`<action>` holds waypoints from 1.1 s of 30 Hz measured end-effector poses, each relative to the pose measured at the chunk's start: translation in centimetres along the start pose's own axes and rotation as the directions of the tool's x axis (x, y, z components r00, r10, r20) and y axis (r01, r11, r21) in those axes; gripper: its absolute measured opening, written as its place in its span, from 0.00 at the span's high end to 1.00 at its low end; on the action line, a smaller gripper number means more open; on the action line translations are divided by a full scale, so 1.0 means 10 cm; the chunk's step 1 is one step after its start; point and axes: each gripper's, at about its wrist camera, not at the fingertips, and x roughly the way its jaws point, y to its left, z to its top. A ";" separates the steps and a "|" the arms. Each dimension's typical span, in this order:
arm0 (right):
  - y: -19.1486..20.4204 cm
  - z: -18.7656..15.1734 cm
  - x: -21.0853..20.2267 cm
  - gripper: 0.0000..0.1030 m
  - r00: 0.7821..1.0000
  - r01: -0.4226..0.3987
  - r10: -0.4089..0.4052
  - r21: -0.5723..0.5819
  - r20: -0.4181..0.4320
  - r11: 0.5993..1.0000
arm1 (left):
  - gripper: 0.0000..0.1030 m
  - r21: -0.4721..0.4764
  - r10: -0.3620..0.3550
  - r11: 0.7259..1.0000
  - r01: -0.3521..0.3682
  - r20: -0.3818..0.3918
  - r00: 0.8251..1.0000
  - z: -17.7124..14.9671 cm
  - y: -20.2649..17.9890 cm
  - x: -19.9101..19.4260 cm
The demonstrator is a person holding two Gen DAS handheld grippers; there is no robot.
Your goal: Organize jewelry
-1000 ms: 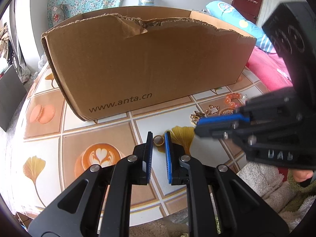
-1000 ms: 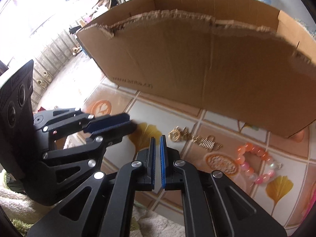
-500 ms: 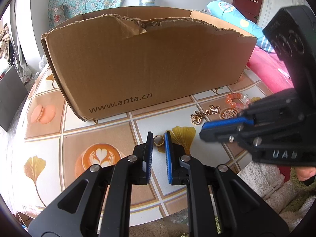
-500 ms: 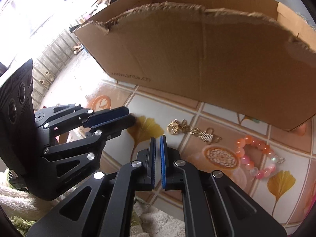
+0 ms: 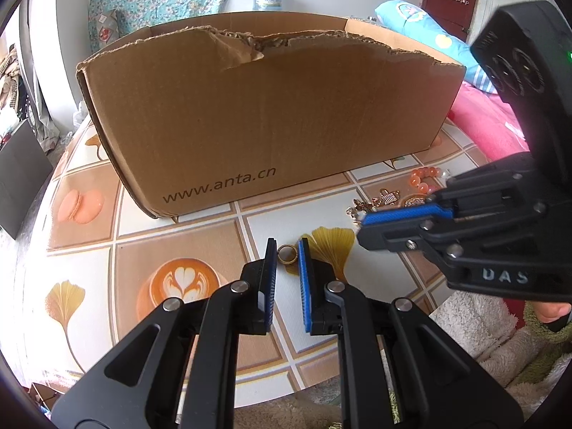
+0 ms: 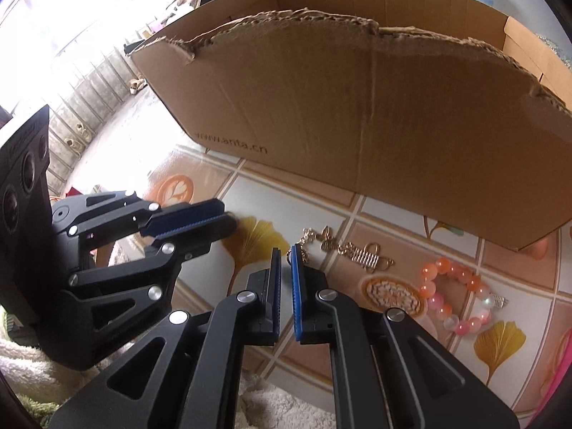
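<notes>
A small gold ring [image 5: 287, 254] stands between the blue pads of my left gripper [image 5: 287, 250], which is shut on it just above the tablecloth. In the right wrist view the left gripper [image 6: 228, 220] comes in from the left and hides the ring. My right gripper [image 6: 285, 254] is shut with nothing between its pads. Its tips hover right beside the end of a gold chain with charms [image 6: 343, 250]. An orange and pink bead bracelet [image 6: 454, 296] lies further right. From the left wrist view the right gripper [image 5: 363, 223] covers part of the chain [image 5: 375, 202].
A large cardboard box [image 5: 268, 114] with a torn top edge stands close behind the jewelry on the patterned tablecloth [image 5: 89, 286]. White fluffy cloth [image 5: 475, 325] lies at the table's near edge, with a fingertip of a person [image 5: 550, 311] on it. Pink bedding [image 5: 489, 125] is at the right.
The right gripper has crept slightly closer to the gold chain. The left gripper has kept still with the ring between its pads.
</notes>
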 end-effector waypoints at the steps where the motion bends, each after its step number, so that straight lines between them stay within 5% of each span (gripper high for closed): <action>1: 0.00 -0.02 -0.01 0.94 1.000 0.003 -0.003 -0.005 -0.002 1.000 | 0.89 0.001 0.001 1.000 -0.001 0.000 1.000 0.00 0.00 0.00; 10: 0.14 -0.23 -0.10 0.92 0.999 0.041 -0.043 -0.075 -0.030 0.996 | 0.89 0.002 0.002 1.000 -0.002 0.001 1.000 0.00 -0.01 0.00; 12: 0.15 -0.28 -0.14 0.76 0.998 0.059 -0.061 -0.082 -0.028 0.995 | 0.89 0.003 0.002 1.000 -0.002 0.000 1.000 0.00 -0.01 0.00; 14: 0.10 -0.35 -0.24 0.72 0.997 0.070 -0.072 -0.089 -0.019 0.994 | 0.89 0.004 0.004 1.000 -0.004 0.000 1.000 0.00 0.00 0.00; 33: 0.06 -0.51 -0.33 0.72 0.991 0.136 -0.133 -0.120 0.027 0.983 | 0.89 0.012 0.017 1.000 -0.017 0.001 1.000 0.00 -0.04 0.02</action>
